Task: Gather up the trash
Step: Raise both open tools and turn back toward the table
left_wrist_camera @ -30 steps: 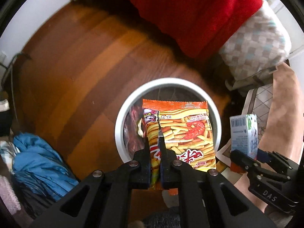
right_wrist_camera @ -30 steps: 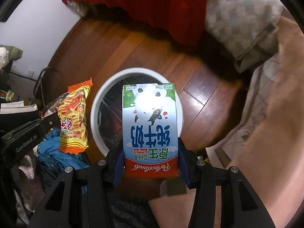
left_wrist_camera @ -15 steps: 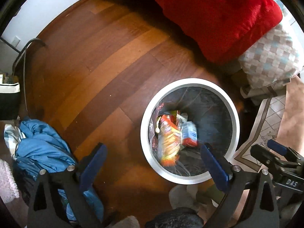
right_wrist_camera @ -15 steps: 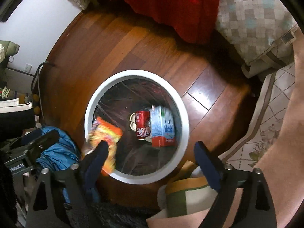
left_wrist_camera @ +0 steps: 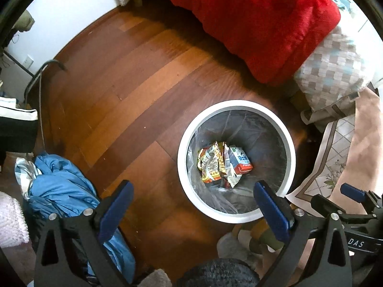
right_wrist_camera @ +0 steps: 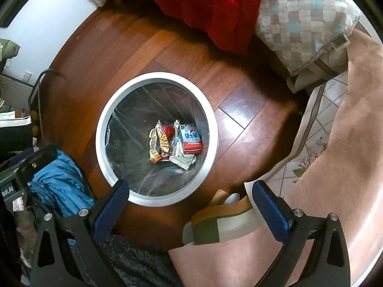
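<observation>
Inside white trash bin (right_wrist_camera: 103, 129): chip bag (right_wrist_camera: 160, 143), milk carton (right_wrist_camera: 191, 139) at its 3 o'clock. Left gripper (left_wrist_camera: 191, 191), right gripper (right_wrist_camera: 189, 190): jaws wide, empty.

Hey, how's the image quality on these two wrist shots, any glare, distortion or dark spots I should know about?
Left wrist view: strong fisheye bending of the floor planks, dark vignette corners, trash bin sharp. Right wrist view: same bending, window glare on the floor right of the bin, deep shadow under the red blanket, and the bin liner's sheen slightly veils the milk carton.

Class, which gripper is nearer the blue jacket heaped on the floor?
Left. The left gripper hangs partly over the blue jacket; the right gripper hangs beyond the bin.
</observation>
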`<state>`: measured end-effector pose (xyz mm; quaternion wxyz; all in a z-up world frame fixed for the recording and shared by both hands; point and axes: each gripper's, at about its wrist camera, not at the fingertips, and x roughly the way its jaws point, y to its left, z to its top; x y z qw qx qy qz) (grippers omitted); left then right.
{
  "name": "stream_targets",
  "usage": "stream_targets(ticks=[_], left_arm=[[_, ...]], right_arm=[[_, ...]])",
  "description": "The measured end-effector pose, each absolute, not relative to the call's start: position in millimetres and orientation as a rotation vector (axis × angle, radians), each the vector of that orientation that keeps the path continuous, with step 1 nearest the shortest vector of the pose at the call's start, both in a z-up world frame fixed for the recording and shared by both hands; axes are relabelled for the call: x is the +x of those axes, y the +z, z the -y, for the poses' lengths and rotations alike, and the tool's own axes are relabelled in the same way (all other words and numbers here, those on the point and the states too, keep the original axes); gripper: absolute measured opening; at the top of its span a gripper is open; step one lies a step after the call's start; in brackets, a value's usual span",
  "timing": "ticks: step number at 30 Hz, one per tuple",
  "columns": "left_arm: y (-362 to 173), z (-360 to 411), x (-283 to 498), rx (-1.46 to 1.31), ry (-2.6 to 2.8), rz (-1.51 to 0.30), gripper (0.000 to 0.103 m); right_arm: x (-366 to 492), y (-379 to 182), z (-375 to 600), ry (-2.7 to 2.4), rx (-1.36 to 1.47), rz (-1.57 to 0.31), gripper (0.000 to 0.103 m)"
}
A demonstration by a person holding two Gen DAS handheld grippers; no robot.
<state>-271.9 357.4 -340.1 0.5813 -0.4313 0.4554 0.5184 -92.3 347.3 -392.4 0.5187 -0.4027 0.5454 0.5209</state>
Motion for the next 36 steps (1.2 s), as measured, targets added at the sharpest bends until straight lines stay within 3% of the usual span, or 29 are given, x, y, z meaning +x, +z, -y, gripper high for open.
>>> stream_targets(ticks=[14, 27, 31, 36], left_arm=[[-252, -315, -260, -0.846, 1.242, -0.944, 0.102], [-154, -255, -230, -0.676, 1.273, -0.831, 0.102], [-132, -240, -198, -0.638, 1.245, -0.793, 0.102], [-142, -229, -127, -0.609, 1.174, -0.816, 0.102]], right_arm=[[-90, -314, -314, 1.301, -0.865, -1.199, 0.103], [-66, -188, -247, 1.436, -0.622, -1.115, 0.103], [-34, -154, -216, 1.451, -0.501, -1.128, 0.103], [28, -138, -178, 1.381, -0.414, -1.16, 0.103]])
